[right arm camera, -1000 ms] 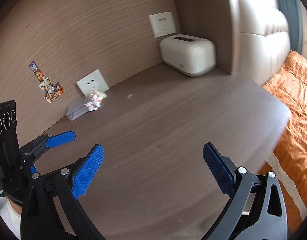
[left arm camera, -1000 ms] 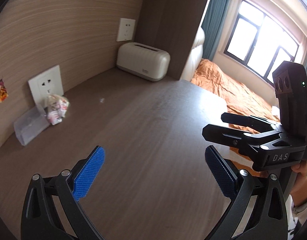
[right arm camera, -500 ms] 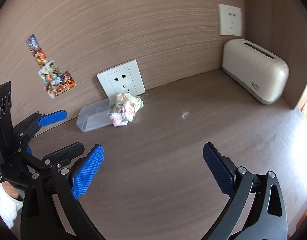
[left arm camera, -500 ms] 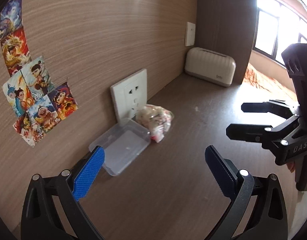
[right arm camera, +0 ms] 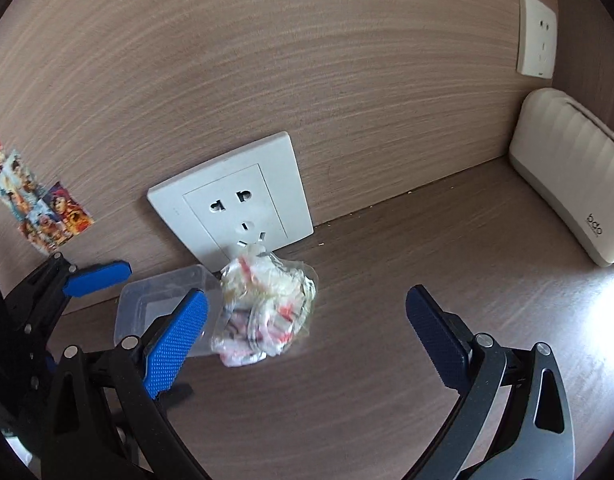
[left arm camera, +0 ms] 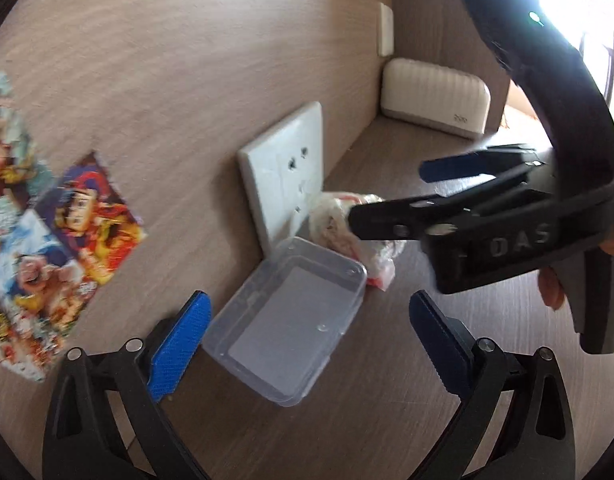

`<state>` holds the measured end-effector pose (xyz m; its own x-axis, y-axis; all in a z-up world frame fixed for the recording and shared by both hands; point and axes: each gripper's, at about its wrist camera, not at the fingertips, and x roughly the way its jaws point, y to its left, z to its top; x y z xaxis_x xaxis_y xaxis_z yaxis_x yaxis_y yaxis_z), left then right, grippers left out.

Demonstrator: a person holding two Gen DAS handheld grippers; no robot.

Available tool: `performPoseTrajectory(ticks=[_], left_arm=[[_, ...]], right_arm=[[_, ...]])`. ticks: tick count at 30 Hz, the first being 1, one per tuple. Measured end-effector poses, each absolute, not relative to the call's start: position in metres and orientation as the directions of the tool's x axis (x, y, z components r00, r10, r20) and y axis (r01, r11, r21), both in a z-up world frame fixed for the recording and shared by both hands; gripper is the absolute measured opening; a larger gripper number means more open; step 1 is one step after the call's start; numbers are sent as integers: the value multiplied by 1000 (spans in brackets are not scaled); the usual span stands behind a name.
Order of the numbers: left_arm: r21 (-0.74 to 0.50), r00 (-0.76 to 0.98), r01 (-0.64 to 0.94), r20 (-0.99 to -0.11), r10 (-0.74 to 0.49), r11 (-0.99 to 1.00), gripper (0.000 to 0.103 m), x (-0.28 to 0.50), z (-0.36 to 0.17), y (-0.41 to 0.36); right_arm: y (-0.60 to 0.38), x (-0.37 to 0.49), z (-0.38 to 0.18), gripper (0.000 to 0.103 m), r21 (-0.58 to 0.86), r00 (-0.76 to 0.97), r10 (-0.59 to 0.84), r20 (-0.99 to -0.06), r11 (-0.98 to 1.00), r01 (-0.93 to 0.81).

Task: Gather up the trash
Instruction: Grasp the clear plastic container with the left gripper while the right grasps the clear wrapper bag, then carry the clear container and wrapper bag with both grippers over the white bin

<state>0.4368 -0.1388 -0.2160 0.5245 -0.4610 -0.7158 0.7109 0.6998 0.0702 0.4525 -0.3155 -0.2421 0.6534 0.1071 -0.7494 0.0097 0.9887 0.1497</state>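
Moved: both grippers have closed in on the wall corner.
Left gripper (left arm camera: 307,340): spread, framing clear box (left arm camera: 291,320).
Right gripper (right arm camera: 303,332): spread around crumpled wrapper (right arm camera: 267,308) (touching box, below socket (right arm camera: 235,204)).
Next: pinch wrapper, probably.

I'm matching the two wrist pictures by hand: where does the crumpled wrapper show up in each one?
Left wrist view: the crumpled wrapper lies centre-right, partly hidden behind the right gripper, just beyond the clear plastic box.
Right wrist view: the wrapper lies centre-left, right of the box.
Shared landmark: the white wall socket, directly behind the wrapper in both.
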Motion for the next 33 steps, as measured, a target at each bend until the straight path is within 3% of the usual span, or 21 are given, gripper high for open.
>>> performPoseTrajectory(ticks=[5,9,10,15,21,25,28,33], left_arm=[[76,504,740,-721,-475,668,97,438,-215,-149],[81,500,744,-727,-471,664,91,437,-216,-158],[85,502,745,-725,-472,662,82,435,-215,-161],[121,512,755,-723,-464,645,76,428,-215,-175],[280,541,796,-727,-422,537,73,395,-225,-198],[204,489,813,-748,-449,545,59,392,-222,-206],[219,515,794,-738,-436,567,59,383,-225,-212],[138,508,766,-727,-461,628,59,371,-219,-205]], right_arm=[[-311,463,-258,81,132,616,104,-781,991,0],[-316,456,-259,53,140,620,111,-777,990,-2],[-318,450,-259,53,141,619,111,-777,990,0],[-330,418,-259,53,113,627,80,-775,994,12],[-352,380,-258,53,115,631,51,-774,991,62],[-356,361,-257,53,113,640,30,-768,989,90],[-362,339,-254,53,120,650,20,-760,987,110],[-378,304,-245,53,114,666,-5,-746,984,135]])
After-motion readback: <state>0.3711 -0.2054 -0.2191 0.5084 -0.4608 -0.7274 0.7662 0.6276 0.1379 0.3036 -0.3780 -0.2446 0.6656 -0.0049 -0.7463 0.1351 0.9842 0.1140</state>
